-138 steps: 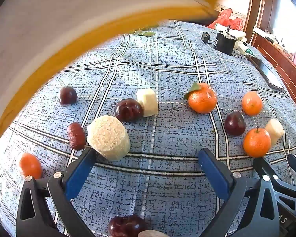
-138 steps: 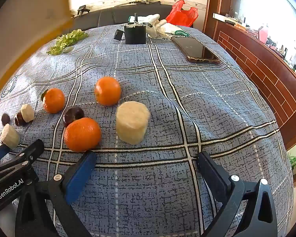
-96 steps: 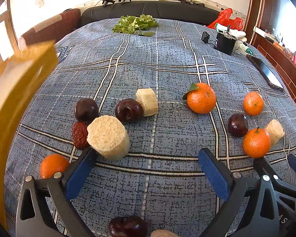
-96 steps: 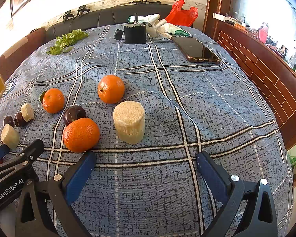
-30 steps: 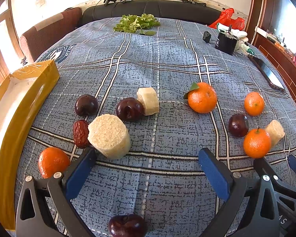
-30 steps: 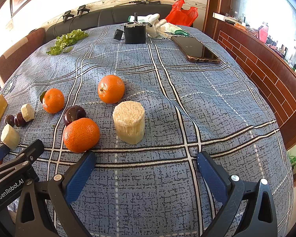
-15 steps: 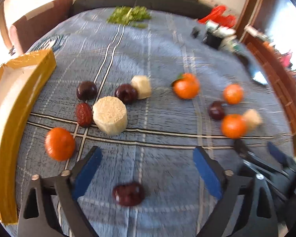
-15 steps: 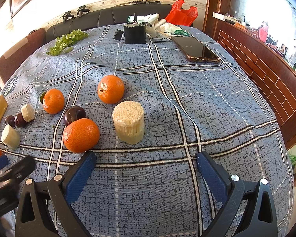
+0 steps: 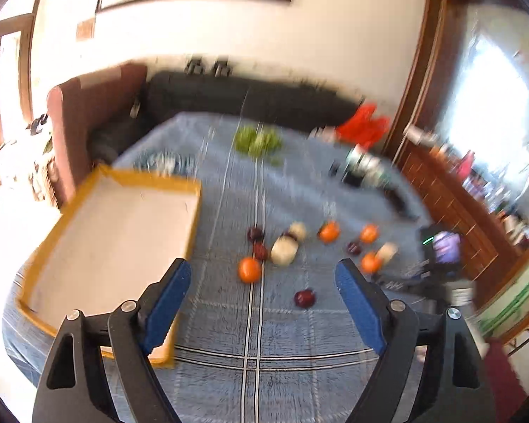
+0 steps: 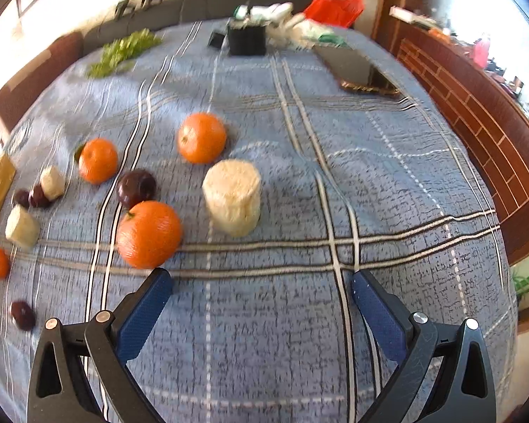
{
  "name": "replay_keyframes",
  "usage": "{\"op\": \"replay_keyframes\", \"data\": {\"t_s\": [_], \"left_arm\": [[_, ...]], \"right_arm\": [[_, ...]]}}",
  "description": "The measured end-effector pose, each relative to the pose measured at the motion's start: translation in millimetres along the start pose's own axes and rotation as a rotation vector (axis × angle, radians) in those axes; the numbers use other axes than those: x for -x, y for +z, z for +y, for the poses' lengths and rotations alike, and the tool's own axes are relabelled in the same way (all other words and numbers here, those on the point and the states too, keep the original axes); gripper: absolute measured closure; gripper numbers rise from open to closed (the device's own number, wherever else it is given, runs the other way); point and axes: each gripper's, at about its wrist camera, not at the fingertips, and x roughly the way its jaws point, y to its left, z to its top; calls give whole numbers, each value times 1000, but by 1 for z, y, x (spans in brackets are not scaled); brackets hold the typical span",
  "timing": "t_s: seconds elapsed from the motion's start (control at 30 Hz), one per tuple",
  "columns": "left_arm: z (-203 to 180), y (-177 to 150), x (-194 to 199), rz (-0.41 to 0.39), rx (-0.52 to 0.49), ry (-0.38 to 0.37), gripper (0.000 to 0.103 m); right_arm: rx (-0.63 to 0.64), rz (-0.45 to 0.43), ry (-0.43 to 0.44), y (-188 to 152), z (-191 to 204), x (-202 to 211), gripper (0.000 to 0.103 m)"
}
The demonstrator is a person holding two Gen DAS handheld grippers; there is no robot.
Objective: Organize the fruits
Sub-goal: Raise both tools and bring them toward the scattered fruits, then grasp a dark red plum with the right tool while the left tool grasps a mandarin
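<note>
left gripper (image 9: 261,283) closing (empty), right gripper (image 10: 262,290) spread

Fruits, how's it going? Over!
Left gripper and right gripper open, empty. Round orange tangerines on blue checked cloth. Yellow-rimmed tray empty. Nothing blocking.

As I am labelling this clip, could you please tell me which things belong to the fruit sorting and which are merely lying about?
Job: oranges, dark fruits, pale cut pieces, yellow-rimmed tray.

Lying about: leafy greens, phone, black box, red bag.
</note>
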Motion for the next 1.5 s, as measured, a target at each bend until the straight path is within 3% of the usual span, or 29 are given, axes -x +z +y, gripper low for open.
{"op": "replay_keyframes", "data": {"t_s": [0.1, 0.2, 0.33, 0.37, 0.43, 0.5, 0.63, 0.67, 0.73, 0.8, 0.9, 1.1, 1.23, 1.3, 1.37, 1.5], "left_arm": [[5, 15, 61, -140, -14, -20, 19], [9, 28, 105, -265, -29, 13, 19], [18, 51, 128, -284, -32, 43, 19], [21, 56, 130, -284, -29, 60, 19], [26, 62, 128, -275, -14, 93, 18], [33, 57, 120, -239, -2, 91, 2], [39, 24, 59, -73, 25, 24, 2], [41, 16, 43, -35, 40, 16, 2], [48, 4, 13, 17, 64, 8, 7], [55, -3, -14, 81, 89, -8, 29], [61, -10, -48, 163, 118, -31, 46], [55, -16, -103, 256, 117, -34, 47], [44, -20, -141, 325, 84, -21, 47], [37, -20, -158, 348, 65, -27, 47], [30, -22, -174, 363, 41, -17, 47], [20, -24, -197, 384, -2, 14, 48]], "right_arm": [[-20, -54, -11, -13, -3, 22, 11], [-10, -200, 3, -30, 0, 74, 11], [13, -448, 38, -34, 7, 162, 11], [22, -506, 56, -34, 10, 180, 6], [32, -571, 163, -33, 17, 204, 0], [52, -500, 260, -28, 30, 201, 0], [141, -376, 328, -37, 71, 157, 1], [177, -328, 341, -41, 87, 139, 5], [215, -254, 370, -46, 104, 112, 16], [243, -197, 394, -52, 115, 92, 24], [271, -162, 406, -51, 125, 69, 26], [332, -121, 436, -52, 143, 42, 30], [338, -85, 454, -48, 147, 24, 44], [345, -97, 455, -47, 148, 24, 47], [352, -102, 460, -47, 148, 24, 63], [350, -107, 477, -50, 144, 25, 69]]}}
